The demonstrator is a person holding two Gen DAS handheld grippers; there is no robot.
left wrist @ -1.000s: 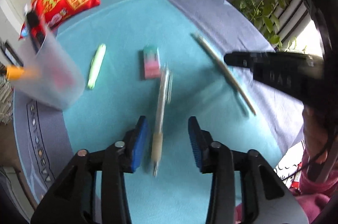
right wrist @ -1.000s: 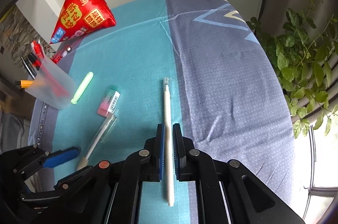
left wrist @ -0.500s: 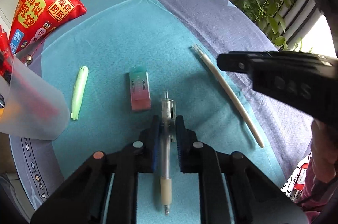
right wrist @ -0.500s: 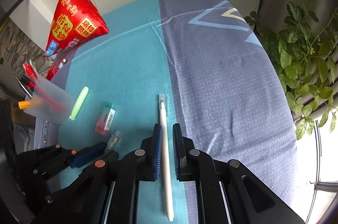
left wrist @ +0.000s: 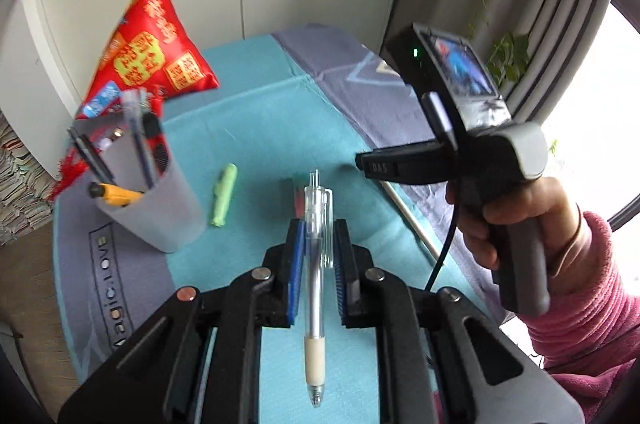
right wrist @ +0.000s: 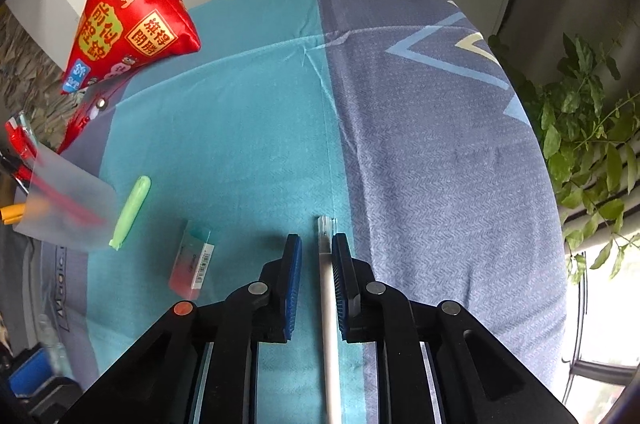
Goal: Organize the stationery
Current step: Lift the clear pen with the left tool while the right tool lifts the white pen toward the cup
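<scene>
My left gripper is shut on a clear click pen and holds it above the teal cloth. A frosted pen cup with several pens stands to the left; it also shows in the right wrist view. My right gripper is slightly open around a white pen, which lies against the right pad with a gap to the left pad. A green highlighter and a pink-green eraser lie on the cloth; the highlighter also shows in the left wrist view.
A red triangular pouch sits at the back left, and shows in the left wrist view. A green plant stands off the right edge. The right hand-held gripper body and a pink-sleeved hand are right of my left gripper.
My left gripper closed on the clear pen and lifted it off the cloth, tilting up. My right gripper's jaws have parted a little around the white pen.
</scene>
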